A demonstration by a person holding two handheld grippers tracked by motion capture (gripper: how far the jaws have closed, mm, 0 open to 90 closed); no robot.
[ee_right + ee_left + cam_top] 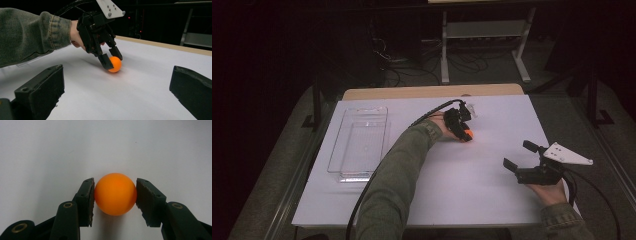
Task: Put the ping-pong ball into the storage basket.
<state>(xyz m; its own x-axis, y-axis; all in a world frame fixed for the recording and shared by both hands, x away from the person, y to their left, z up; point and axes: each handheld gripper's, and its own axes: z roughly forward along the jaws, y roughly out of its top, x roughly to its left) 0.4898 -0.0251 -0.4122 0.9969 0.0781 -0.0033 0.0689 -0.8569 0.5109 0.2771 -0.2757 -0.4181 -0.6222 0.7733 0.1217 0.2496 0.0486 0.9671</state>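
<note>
On the white table sheet (472,190), toward its far middle, a small smooth orange plastic ball (115,194) rests on the surface. The left gripper (115,195) is angled down over it, jaws to either side. In the left gripper view both pads meet the ball at its widest line, left pad flush, right pad at the edge; judged closed on it, ball not yet lifted, its shadow directly beneath.

The ball sits dead centre between the pads, so no sideways correction looks needed. Being round, it has no long axis to align.

The right gripper (523,156) is held near the table's right edge, well apart from the ball, jaws spread wide, nothing in them. Left hand is clearly the nearer.

A clear rectangular plastic tray (343,136) lies to the left of the ball, well apart; likely destination, so the coming move would be lift, then carry leftward.
</note>
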